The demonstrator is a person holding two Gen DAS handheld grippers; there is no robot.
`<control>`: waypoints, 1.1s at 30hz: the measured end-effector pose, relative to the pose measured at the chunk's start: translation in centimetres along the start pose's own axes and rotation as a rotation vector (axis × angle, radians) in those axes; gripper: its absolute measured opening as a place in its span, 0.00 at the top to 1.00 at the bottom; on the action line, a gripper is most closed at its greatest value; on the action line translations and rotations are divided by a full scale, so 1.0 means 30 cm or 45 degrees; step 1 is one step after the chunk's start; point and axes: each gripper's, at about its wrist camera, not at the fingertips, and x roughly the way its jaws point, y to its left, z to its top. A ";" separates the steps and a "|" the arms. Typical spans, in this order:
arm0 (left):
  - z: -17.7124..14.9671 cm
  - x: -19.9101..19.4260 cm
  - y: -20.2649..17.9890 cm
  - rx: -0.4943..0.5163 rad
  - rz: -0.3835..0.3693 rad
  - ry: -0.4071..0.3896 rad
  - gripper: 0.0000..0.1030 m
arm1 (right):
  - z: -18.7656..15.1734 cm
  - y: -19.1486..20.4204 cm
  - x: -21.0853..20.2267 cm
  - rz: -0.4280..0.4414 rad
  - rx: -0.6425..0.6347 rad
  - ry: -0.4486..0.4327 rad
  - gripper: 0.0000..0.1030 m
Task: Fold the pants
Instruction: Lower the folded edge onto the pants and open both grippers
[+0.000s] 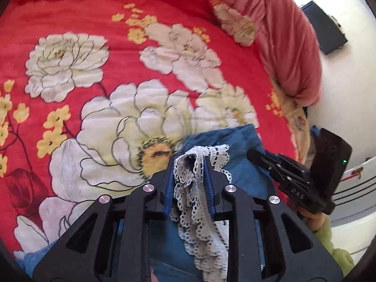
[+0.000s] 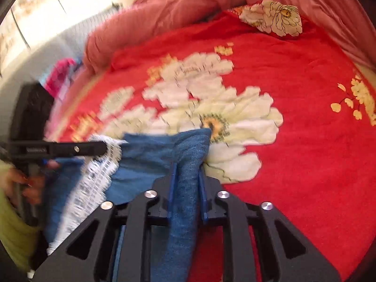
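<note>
The pants [image 1: 237,150] are blue denim with a white lace trim [image 1: 199,202]. In the left wrist view my left gripper [image 1: 190,162] is shut on the lace-trimmed edge, which bunches between the blue pads. My right gripper [image 1: 256,155] shows at the right, on the denim. In the right wrist view my right gripper [image 2: 186,166] is shut on a fold of the denim pants [image 2: 188,188]. The left gripper [image 2: 103,149] shows at the left, at the lace trim [image 2: 94,183]. The pants are held above the bed between the two grippers.
A red bedspread [image 1: 117,54] with big white flowers covers the bed [image 2: 305,141]. A pink quilt [image 1: 282,42] is rolled along the far edge [image 2: 164,11]. A dark box [image 1: 324,28] stands on the pale floor beyond.
</note>
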 end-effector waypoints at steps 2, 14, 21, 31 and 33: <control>-0.003 0.003 0.003 -0.003 0.006 -0.002 0.83 | -0.012 0.019 0.008 -0.061 -0.047 -0.005 0.79; -0.053 -0.134 -0.040 0.053 0.173 -0.188 0.71 | -0.072 0.007 -0.163 -0.062 0.012 -0.105 0.50; -0.142 -0.250 -0.074 0.042 0.275 -0.377 0.61 | -0.126 0.038 -0.240 -0.024 -0.005 -0.141 0.46; -0.324 -0.332 -0.160 0.029 0.286 -0.519 0.51 | -0.178 0.102 -0.314 0.001 -0.054 -0.181 0.34; -0.359 -0.336 -0.171 0.013 0.285 -0.534 0.50 | -0.188 0.111 -0.325 -0.006 -0.064 -0.188 0.31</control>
